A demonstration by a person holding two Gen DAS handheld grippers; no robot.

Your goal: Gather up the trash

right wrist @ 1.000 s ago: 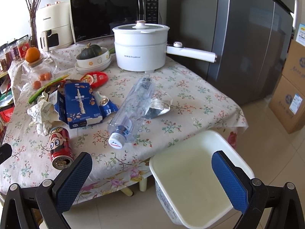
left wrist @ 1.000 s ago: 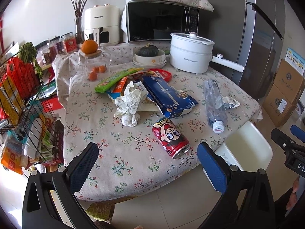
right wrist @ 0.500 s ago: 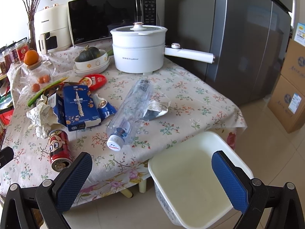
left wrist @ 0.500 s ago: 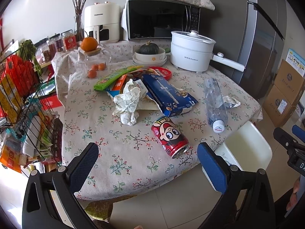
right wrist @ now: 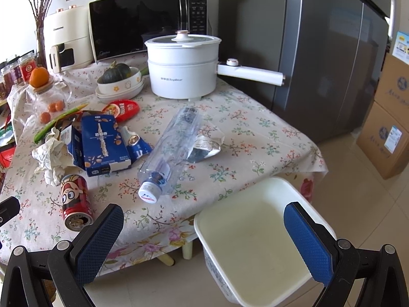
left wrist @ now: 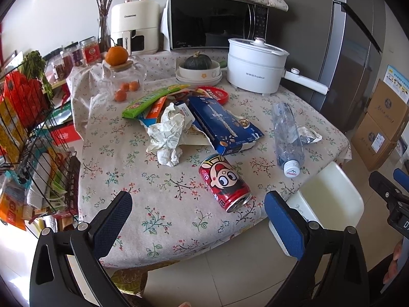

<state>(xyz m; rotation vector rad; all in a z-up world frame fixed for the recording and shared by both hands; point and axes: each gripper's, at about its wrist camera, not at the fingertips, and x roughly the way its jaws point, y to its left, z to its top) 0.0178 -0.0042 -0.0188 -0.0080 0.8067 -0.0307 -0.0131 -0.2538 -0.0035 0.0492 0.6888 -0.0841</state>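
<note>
both grippers, left gripper (left wrist: pixel 198 213) and right gripper (right wrist: pixel 204 226), spread wide and empty; the left should straddle the red cartoon-printed drink can (left wrist: pixel 225 182) across its round sides, near the white square plastic bin (right wrist: pixel 258 253).

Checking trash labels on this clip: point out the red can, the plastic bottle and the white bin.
red can (left wrist: pixel 224 184), left wrist view, on the cartoon face on its side.
plastic bottle (right wrist: pixel 176 143), right wrist view, on the clear middle of its body.
white bin (right wrist: pixel 245 193), right wrist view, on its far rim.
</note>
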